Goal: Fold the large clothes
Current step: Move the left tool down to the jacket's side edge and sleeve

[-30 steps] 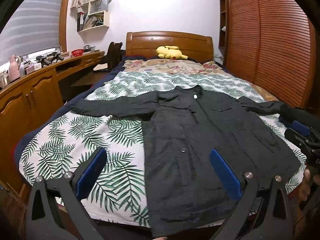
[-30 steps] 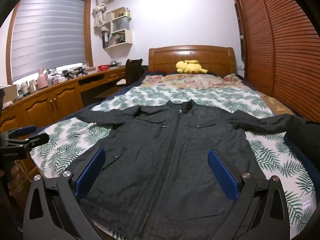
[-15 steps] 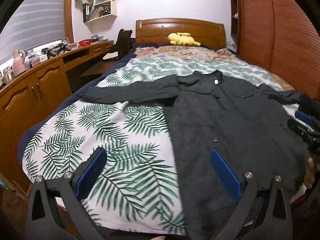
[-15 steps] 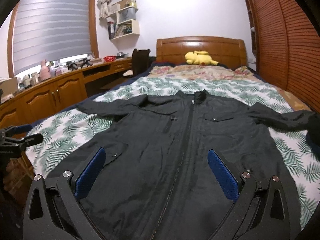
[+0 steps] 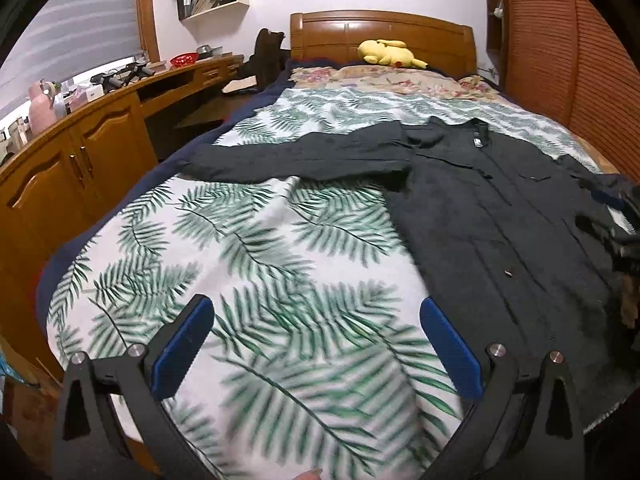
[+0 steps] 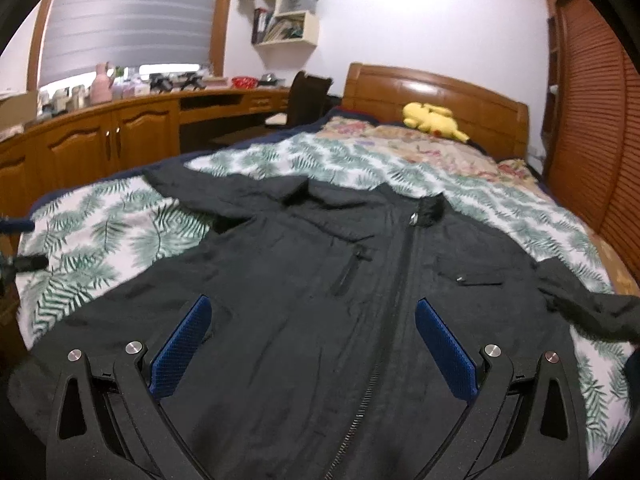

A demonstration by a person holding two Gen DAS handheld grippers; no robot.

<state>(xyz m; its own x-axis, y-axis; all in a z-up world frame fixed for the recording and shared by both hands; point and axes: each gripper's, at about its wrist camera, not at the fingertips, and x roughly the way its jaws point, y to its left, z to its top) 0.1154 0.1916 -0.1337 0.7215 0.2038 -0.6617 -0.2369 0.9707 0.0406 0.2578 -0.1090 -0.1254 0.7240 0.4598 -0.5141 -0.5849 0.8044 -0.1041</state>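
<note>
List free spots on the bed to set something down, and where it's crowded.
Free: leaf-print bedspread between the jacket body, its outstretched sleeve and the cabinet-side edge; also the band between collar and floral pillows. Crowded: jacket covers the wardrobe side; yellow plush toy at the headboard.

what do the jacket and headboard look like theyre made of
Jacket: thin dark woven fabric, probably a nylon-type shell; matte, finely creased, with a metal-looking zipper.
Headboard: wood or wood veneer, orange-brown, glossy varnish with light glare on its panels.
</note>
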